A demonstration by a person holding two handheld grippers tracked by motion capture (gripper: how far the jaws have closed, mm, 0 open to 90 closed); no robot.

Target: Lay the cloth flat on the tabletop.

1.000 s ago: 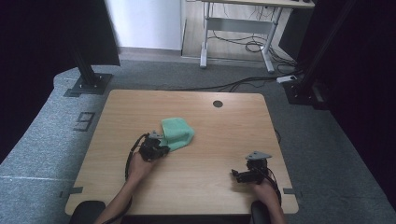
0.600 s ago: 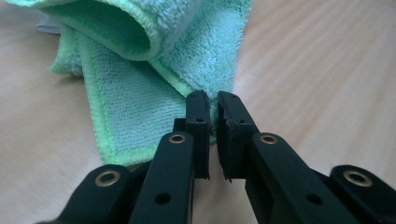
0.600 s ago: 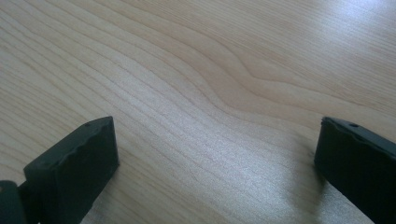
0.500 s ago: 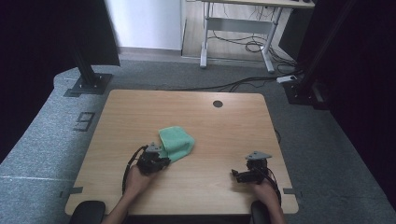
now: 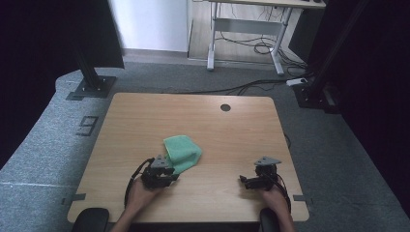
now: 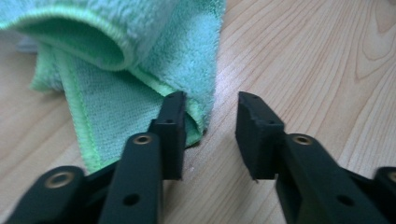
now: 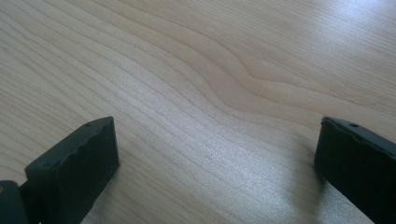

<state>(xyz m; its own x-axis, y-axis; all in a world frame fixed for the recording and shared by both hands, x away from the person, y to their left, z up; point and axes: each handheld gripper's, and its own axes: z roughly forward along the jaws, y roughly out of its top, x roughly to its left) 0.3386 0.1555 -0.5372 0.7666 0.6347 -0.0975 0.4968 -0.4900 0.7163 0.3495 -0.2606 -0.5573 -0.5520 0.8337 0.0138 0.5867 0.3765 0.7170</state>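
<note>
Left gripper (image 6: 205,126), jaws just opening and pinching nothing, sits at the near corner of the folded cloth (image 5: 182,152) mid-table; right gripper (image 5: 255,181), jaws spread, rests well apart.

The left tool (image 5: 167,175) lies low on the table (image 5: 193,116) toward its near left corner, held by the left hand (image 5: 140,193), whose forearm comes in over the near edge. Its jaws have just been opening and now stand apart with bare table between their tips; one jaw's outer side touches the edge of a green cloth (image 6: 140,60). The right tool (image 5: 246,181) rests toward the table's near right corner in the right hand (image 5: 273,195), pointing left, its jaws wide apart with nothing between them.
</note>
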